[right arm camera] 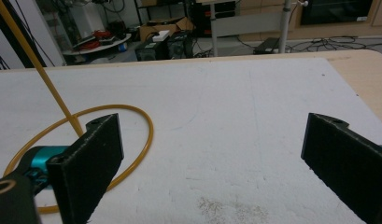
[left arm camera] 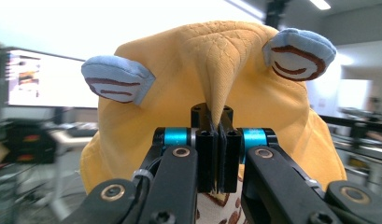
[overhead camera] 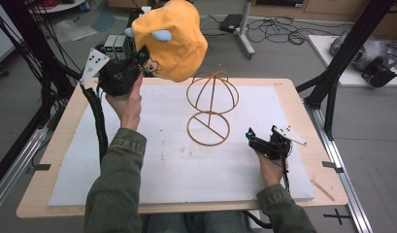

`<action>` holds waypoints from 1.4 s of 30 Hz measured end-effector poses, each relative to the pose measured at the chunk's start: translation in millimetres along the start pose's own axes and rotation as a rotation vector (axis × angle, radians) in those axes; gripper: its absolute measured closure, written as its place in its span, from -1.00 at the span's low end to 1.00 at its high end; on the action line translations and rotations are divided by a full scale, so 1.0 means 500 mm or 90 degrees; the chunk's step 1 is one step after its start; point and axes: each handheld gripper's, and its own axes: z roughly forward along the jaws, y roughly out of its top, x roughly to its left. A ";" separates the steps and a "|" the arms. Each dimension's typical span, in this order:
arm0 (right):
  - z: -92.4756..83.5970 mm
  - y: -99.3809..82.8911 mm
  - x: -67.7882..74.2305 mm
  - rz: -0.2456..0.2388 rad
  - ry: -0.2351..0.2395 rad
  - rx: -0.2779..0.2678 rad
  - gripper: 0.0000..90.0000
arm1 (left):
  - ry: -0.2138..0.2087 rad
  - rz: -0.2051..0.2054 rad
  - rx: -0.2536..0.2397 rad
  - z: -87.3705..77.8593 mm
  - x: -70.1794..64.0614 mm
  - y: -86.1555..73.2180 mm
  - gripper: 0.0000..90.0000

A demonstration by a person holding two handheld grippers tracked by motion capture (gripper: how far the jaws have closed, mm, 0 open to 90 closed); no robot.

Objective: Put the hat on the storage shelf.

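Note:
A yellow-orange plush hat with two small blue ears hangs in the air above the table's far left, just left of and above a gold wire hat stand. My left gripper is shut on a fold of the hat, with the jaws pressed together on the fabric. The stand has a round wire dome on a stem and a ring base resting on the white mat. My right gripper sits low over the mat to the right of the stand's base, its jaws wide open with nothing between them.
A white foam mat covers most of the wooden table. Black frame posts stand at the table's right and left. Cables and equipment lie on the floor beyond the far edge.

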 end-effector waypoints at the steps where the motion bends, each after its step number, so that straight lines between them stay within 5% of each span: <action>1: 0.000 0.000 0.000 0.002 0.001 0.000 -0.88 | -0.018 0.003 0.000 0.008 -0.004 0.006 0.96; 8: -0.003 0.001 0.000 0.004 0.002 -0.002 -0.88 | -0.127 0.037 0.032 0.050 -0.034 0.042 0.96; 13: -0.003 0.001 0.000 0.003 0.002 -0.003 -0.88 | -0.174 0.077 0.131 0.083 -0.046 0.051 0.96; 28: -0.001 0.000 0.000 0.002 0.006 -0.001 -0.88 | -0.218 0.118 0.405 0.183 -0.072 0.015 0.96; 37: -0.003 0.001 0.000 0.003 0.006 -0.003 -0.88 | -0.243 0.133 0.489 0.213 -0.095 -0.011 0.96; 42: -0.003 0.001 0.001 0.003 0.008 -0.003 -0.88 | -0.245 0.133 0.503 0.218 -0.097 -0.020 0.96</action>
